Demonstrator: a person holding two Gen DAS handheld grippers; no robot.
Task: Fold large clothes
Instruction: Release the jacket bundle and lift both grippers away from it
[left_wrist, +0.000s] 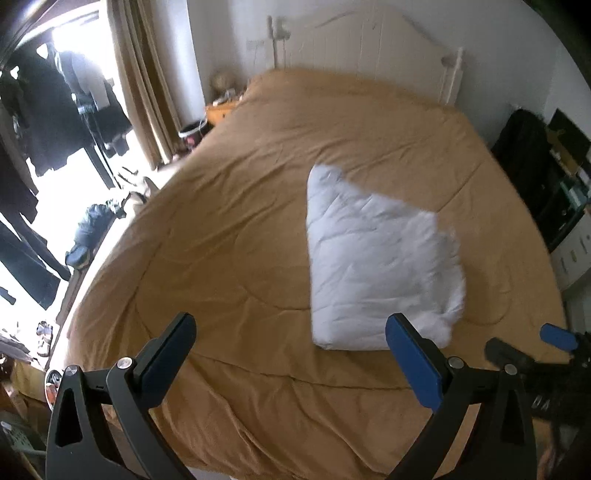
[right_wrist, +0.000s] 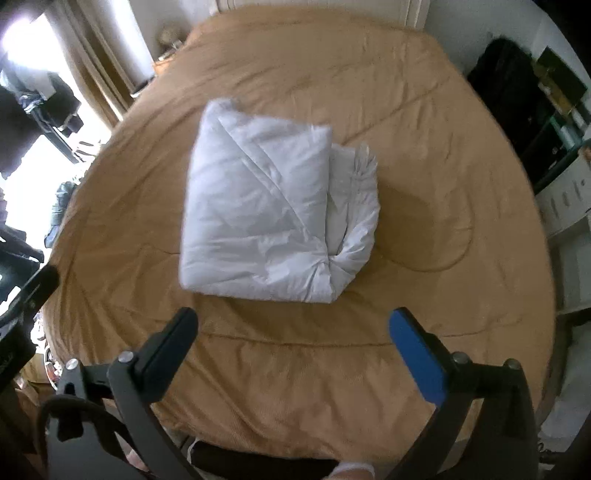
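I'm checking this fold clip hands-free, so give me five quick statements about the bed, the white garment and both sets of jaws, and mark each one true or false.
1. The white garment lies folded into a compact bundle on the tan bedspread. True.
2. The left gripper is clamped on the garment. False: its jaws stand open, holding nothing, short of the bundle.
3. The right gripper is open and empty. True.
4. The garment hangs over the foot edge of the bed. False: it sits wholly on the bedspread, inward from every edge.
5. The bed has a dark wooden headboard. False: the headboard is white.
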